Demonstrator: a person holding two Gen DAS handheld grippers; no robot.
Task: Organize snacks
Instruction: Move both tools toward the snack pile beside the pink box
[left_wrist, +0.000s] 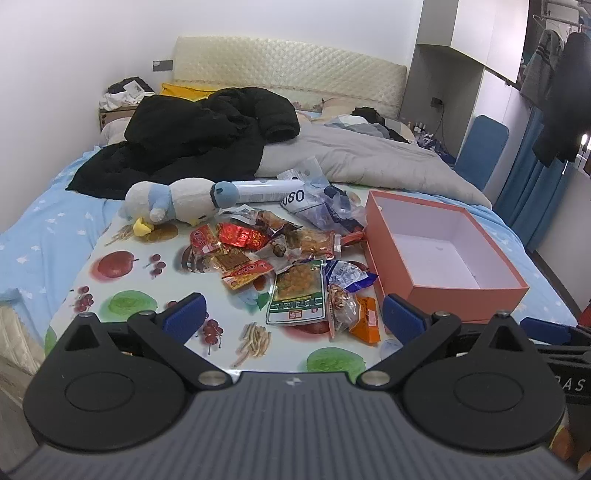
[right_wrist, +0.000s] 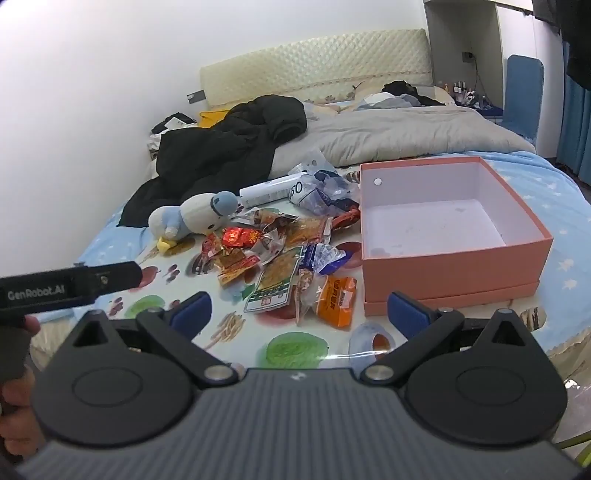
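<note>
A pile of snack packets (left_wrist: 280, 251) lies on a fruit-print mat (left_wrist: 122, 280) on the bed; it also shows in the right wrist view (right_wrist: 280, 258). Among them are a green-edged packet (left_wrist: 297, 291), an orange packet (right_wrist: 336, 301) and a red foil packet (left_wrist: 242, 236). An empty pink box (left_wrist: 443, 254) stands open to the right of the pile, also in the right wrist view (right_wrist: 443, 229). My left gripper (left_wrist: 293, 314) is open and empty, just short of the pile. My right gripper (right_wrist: 299, 310) is open and empty, near the orange packet.
A plush penguin (left_wrist: 173, 203) and a white tube (left_wrist: 262, 190) lie behind the pile. A black jacket (left_wrist: 199, 133) and grey duvet (left_wrist: 369, 155) cover the far bed. A tape roll (right_wrist: 373, 341) sits at the mat's near edge. The left gripper's body (right_wrist: 70, 286) shows at left.
</note>
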